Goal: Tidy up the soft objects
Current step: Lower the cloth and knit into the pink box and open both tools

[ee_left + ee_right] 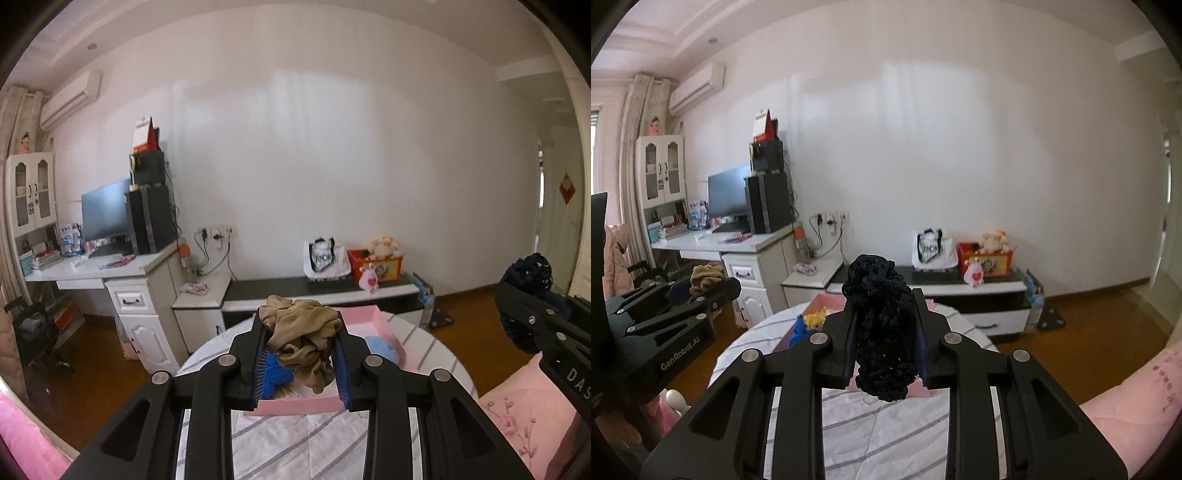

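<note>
My left gripper [301,325] is shut on a crumpled tan cloth [301,338], held above the near end of a pink box [299,406]. The box stands on a round table under a striped cloth [291,439] and holds a blue knit item [275,373] and a light blue soft item [382,347]. My right gripper [884,314] is shut on a dark navy knitted piece [882,332], hanging over the same pink box [818,306]. A yellow and blue plush [809,321] lies in the box. Each gripper shows at the edge of the other's view.
A low black-and-white TV stand [325,295] runs along the far wall with a white tote bag [325,258] and an orange box of plush toys [376,264]. A white desk [103,269] with a monitor stands at left. Pink bedding [524,406] lies at right.
</note>
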Demonstrator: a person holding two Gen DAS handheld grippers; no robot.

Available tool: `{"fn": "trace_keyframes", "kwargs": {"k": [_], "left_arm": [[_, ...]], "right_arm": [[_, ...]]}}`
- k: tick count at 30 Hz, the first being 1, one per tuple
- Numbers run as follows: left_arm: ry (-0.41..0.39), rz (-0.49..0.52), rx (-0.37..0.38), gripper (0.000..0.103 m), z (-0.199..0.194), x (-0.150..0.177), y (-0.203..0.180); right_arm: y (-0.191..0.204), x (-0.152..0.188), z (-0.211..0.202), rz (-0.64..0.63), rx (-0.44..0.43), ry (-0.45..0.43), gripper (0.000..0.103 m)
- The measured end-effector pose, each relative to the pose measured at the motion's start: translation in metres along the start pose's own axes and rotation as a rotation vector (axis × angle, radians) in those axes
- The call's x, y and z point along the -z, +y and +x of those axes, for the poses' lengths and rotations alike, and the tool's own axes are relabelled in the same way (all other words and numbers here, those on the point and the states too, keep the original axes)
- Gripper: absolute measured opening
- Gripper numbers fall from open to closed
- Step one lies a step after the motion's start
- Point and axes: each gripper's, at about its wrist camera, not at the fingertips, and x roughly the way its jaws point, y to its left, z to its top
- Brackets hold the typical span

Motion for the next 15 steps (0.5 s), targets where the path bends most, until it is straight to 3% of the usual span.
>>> {"fn": "trace_keyframes", "kwargs": {"k": [15], "left_arm": [[0.25,0.01,-0.001,0.029,0.26,-0.087,-0.005]], "right_arm": [[-0.024,0.03,0.163,0.03,-0.055,0.238,0.024]]}}
